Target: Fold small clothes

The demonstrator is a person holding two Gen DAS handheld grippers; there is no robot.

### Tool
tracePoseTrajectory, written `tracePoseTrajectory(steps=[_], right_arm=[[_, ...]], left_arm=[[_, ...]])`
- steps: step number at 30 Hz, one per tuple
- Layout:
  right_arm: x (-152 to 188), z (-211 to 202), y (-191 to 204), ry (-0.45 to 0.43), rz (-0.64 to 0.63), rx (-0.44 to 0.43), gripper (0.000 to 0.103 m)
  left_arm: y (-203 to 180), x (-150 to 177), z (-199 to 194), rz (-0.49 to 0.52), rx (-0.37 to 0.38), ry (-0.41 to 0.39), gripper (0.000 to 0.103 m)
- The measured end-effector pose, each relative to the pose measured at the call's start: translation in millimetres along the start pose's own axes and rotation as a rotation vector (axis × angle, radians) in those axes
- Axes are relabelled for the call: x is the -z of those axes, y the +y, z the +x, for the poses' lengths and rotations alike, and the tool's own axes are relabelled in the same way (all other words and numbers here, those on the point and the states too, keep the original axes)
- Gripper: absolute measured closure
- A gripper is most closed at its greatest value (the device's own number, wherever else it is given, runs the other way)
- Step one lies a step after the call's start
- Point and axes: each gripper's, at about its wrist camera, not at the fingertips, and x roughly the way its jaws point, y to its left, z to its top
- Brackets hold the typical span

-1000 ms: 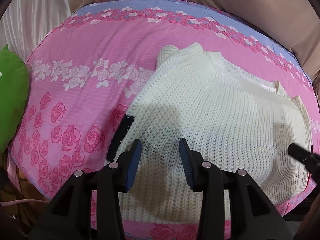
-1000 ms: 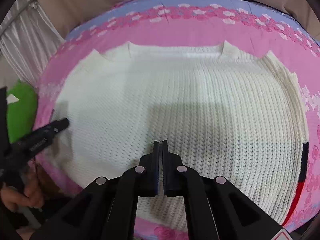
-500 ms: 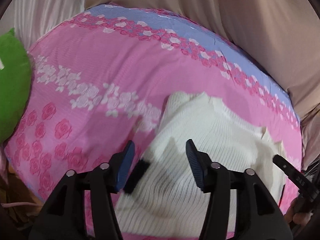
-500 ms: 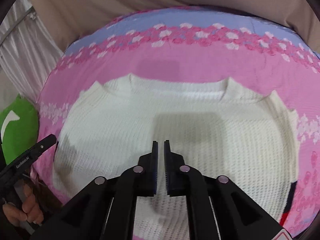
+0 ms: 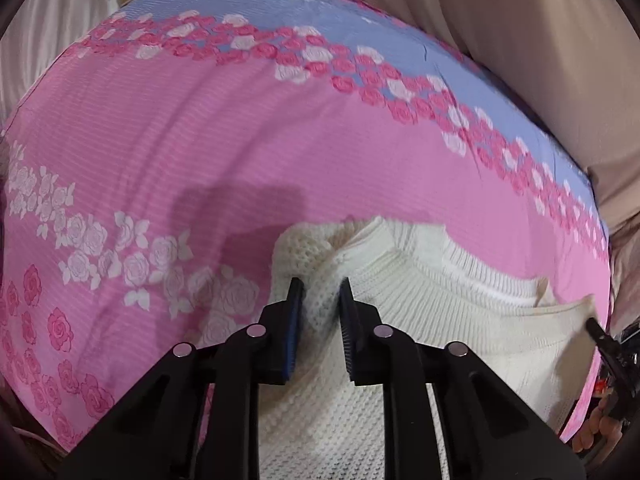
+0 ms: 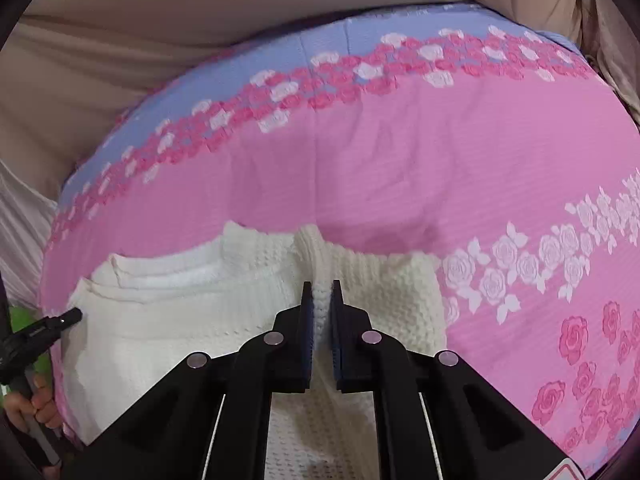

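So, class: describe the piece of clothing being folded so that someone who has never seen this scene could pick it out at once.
Start from the pink bedspread printed with roses and edged with a blue band at its far side. On its near part lies a cream knitted sweater, ribbed collar towards the far side. It is the only garment there, plain against the flowers, with the left gripper and the right gripper each pinching it.

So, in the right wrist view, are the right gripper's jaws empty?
No, the right gripper pinches a raised ridge of the white knit sweater between its pads.

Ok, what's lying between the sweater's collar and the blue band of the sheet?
Only bare pink sheet. In both wrist views nothing lies between the white sweater collar and the blue band.
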Motion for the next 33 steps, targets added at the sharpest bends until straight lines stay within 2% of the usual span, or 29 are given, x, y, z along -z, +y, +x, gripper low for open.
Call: tracePoseTrajectory(steps=[2,4,5,7,8,9,11,12,14,15,17,21,23,25,28,30,31,33], right_arm=[[-11.3,-17.6,-2.9,-0.064,0.018,-0.01,0.097],[-20.4,-20.3,-15.6,-0.088,0.071,-0.016,0.097],[-20.9,-13.5,-22.5,-0.076,0.09,-0.008,0.097],[-17.4,28.5,-32.4,0.047,0.084,0.045,0.096],[-14.5,39.8,-33.5,0.077,0.072,0.045,0.096],[-14.1,35.0,-30.8,0.036,0.063,0.056,0.095],[-17.0,19.2,-27.9,0.016,0.118,0.035,0.086],[-16.6,1.3,-25.1,-0.031,0.138,0.026,0.086],[-8.6,-32.1,-15.6,-0.106,0.125,0.017,0.084],[1.7,-49.8,-8.1,-0.129,0.111,-0.007,0.083],[22.3,-66.3,7.6,-0.108,0.071,-0.063,0.083],[83.6,-61.3,70.3,0.04,-0.05,-0.168,0.088],[103.4,-46.2,100.2,0.104,-0.097,-0.209,0.09],[117.5,-27.5,129.0,0.154,-0.168,-0.2,0.092],[128.5,0.8,145.9,0.236,-0.231,-0.145,0.092],[133.6,15.4,148.7,0.251,-0.252,-0.11,0.093],[134.0,16.2,150.4,0.238,-0.266,-0.101,0.095],[134.2,17.9,155.2,0.229,-0.297,-0.08,0.095]], left_arm=[[3.3,-7.8,-1.5,0.008,-0.026,-0.026,0.092],[7.1,-15.4,5.7,0.001,-0.044,-0.028,0.092],[8.1,-18.5,13.0,-0.001,-0.049,-0.013,0.091],[6.7,-20.9,20.1,0.022,-0.068,-0.015,0.089],[5.3,-19.9,15.6,0.032,-0.068,-0.025,0.089],[4.8,-18.9,8.7,0.031,-0.055,-0.035,0.087],[9.3,-11.9,-16.8,0.006,-0.006,-0.075,0.073],[14.6,-3.8,-34.5,-0.007,0.0,-0.109,0.055],[23.9,12.9,-57.4,-0.019,0.004,-0.156,0.036],[29.8,25.0,-66.8,-0.018,0.01,-0.167,0.033],[43.8,54.1,-71.9,-0.029,0.03,-0.127,0.03],[67.8,105.7,-50.2,-0.151,0.068,0.005,0.03],[72.6,116.3,-36.3,-0.225,0.108,0.07,0.03],[73.7,119.6,-27.0,-0.265,0.125,0.091,0.029],[70.5,115.2,-26.5,-0.266,0.11,0.068,0.031],[70.5,112.8,-26.4,-0.279,0.16,0.069,0.065],[71.7,110.5,-25.4,-0.301,0.197,0.091,0.075],[71.8,106.2,-32.8,-0.34,0.232,0.078,0.082]])
